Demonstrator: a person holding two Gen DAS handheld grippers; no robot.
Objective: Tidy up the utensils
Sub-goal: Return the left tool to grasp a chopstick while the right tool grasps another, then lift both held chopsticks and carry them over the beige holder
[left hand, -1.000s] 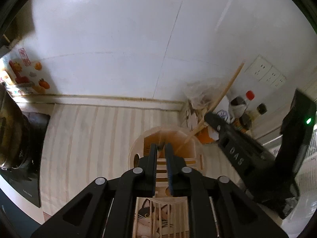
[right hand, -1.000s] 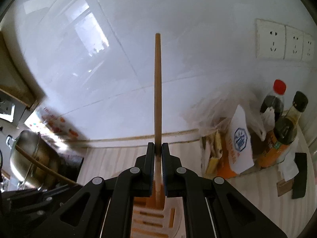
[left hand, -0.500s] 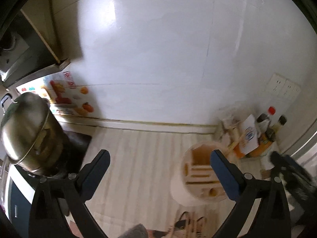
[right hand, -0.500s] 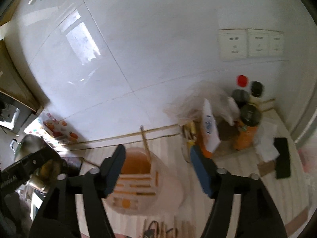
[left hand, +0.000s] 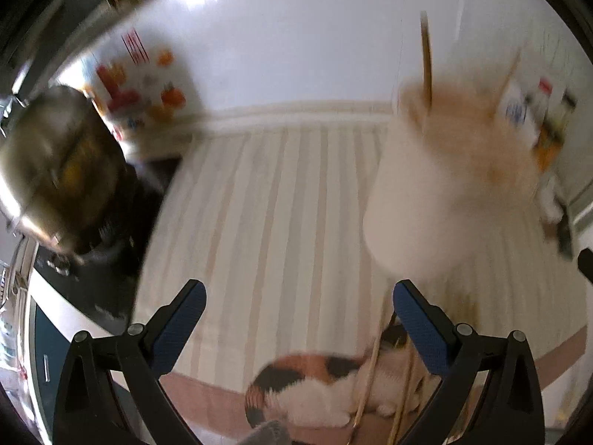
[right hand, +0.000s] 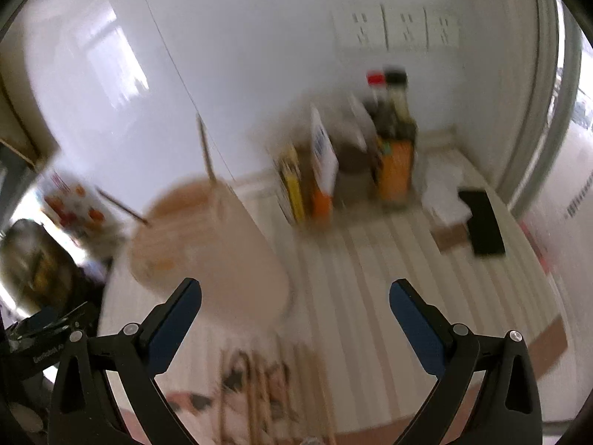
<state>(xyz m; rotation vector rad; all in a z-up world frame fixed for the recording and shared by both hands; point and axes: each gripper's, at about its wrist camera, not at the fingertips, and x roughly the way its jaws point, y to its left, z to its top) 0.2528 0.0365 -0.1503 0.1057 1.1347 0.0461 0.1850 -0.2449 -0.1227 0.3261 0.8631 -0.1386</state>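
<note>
A white round utensil holder with a wooden slotted top stands on the striped counter; it also shows in the right wrist view. Two wooden chopsticks stand in it, seen also in the right wrist view. Several more chopsticks lie on a cat-print mat in front, and show blurred in the right wrist view. My left gripper is open and empty above the mat. My right gripper is open and empty, right of the holder.
A steel pot sits on a dark stove at the left. Sauce bottles and packets stand against the tiled wall at the back right. A black flat object lies on the counter's right side.
Both grippers held chopsticks at the holder one second ago, then opened and left them standing in it. Both have since dropped low toward the mat in front of the holder.
</note>
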